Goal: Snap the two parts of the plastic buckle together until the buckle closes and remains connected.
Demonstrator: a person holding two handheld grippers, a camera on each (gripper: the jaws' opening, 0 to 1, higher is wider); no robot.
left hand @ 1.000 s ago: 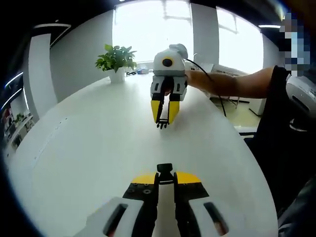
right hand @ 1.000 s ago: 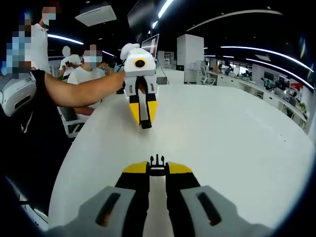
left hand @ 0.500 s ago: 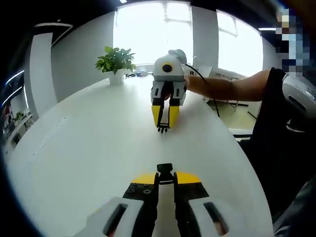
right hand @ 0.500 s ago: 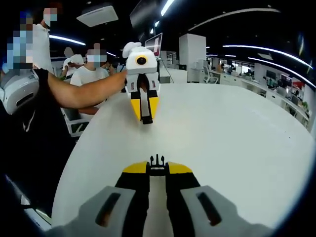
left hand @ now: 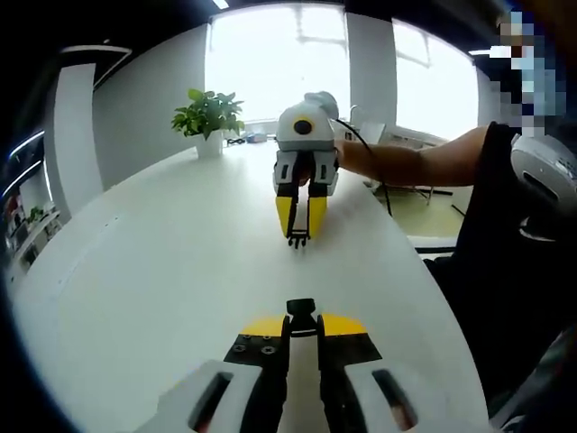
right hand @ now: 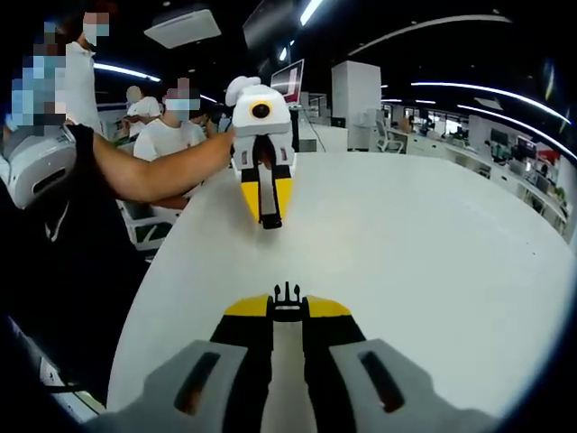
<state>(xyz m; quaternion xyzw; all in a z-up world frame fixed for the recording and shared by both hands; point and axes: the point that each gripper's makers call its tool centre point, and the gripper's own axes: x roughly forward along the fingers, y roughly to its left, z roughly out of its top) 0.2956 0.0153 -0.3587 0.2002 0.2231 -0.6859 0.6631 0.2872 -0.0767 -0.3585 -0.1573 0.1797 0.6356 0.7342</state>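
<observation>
Two grippers face each other over a white table (left hand: 162, 262). At the bottom of the left gripper view, my left gripper (left hand: 302, 321) is shut on a black buckle part (left hand: 301, 308) with a blunt end. Across the table, my right gripper (left hand: 298, 231) points back at it, with a pronged black buckle part (left hand: 297, 240) at its tips. In the right gripper view, my right gripper (right hand: 287, 312) is shut on the pronged part (right hand: 287, 292), and the left gripper (right hand: 269, 209) hangs opposite with its black piece (right hand: 269, 222). The two parts are well apart.
A potted plant (left hand: 208, 113) stands at the table's far end. A person's bare forearm (left hand: 419, 161) reaches in from the right, with a dark torso along the table's edge. Several seated people (right hand: 171, 126) and a monitor (right hand: 293, 81) lie beyond the table.
Both views have drifted slightly. The grippers still face each other at about the same gap, each still shut on its buckle part.
</observation>
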